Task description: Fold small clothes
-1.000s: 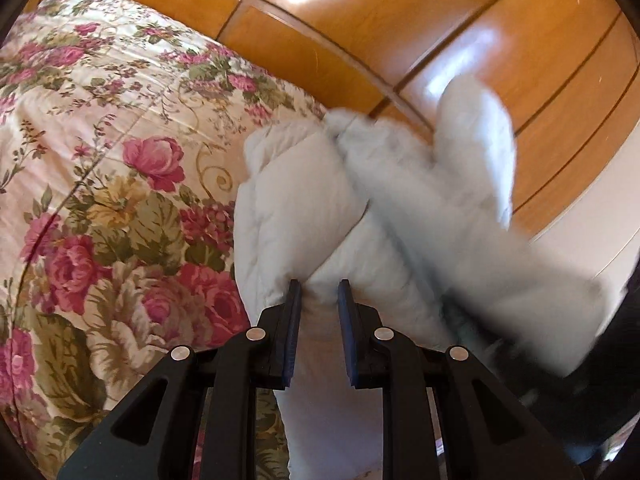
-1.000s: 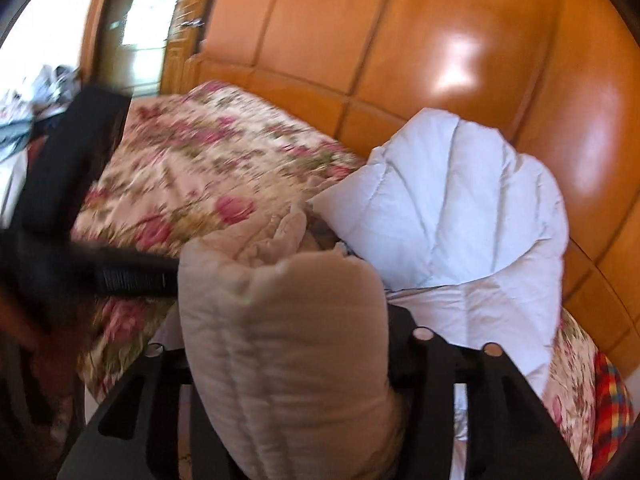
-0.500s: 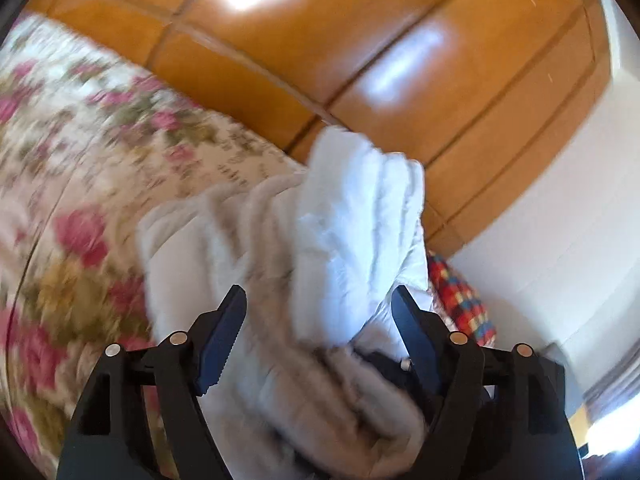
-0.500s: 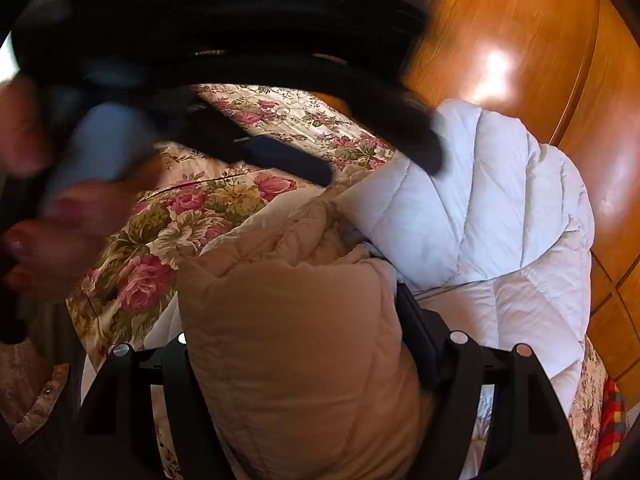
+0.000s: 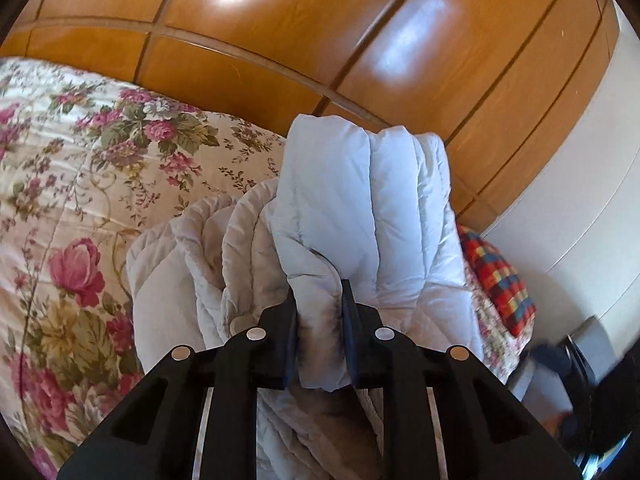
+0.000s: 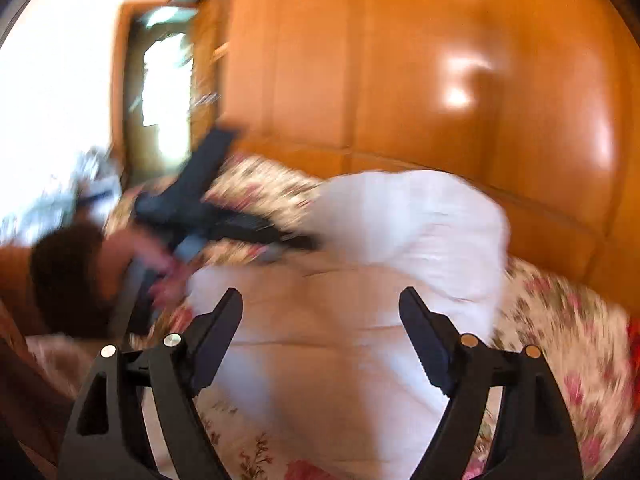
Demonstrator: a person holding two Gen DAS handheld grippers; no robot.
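Note:
A pale quilted puffer jacket point(image 5: 360, 208) lies bunched on the floral bedspread point(image 5: 80, 184). My left gripper point(image 5: 319, 300) is shut on a fold of the jacket, with the padded cloth pinched between its jaws. In the blurred right wrist view the jacket point(image 6: 360, 300) lies spread on the bed. My right gripper point(image 6: 320, 308) is open and empty just above it. The left gripper point(image 6: 208, 216) and the hand holding it show at the jacket's left edge.
A glossy wooden headboard point(image 5: 320, 40) rises behind the bed. A red checked cloth point(image 5: 500, 284) lies at the bed's right edge next to a white wall point(image 5: 580, 208). A bright window or door point(image 6: 160, 92) is at far left.
My left gripper opened, then closed again on a fold of the jacket. My right gripper let go of the padded sleeve it held and now stands open, pulled back.

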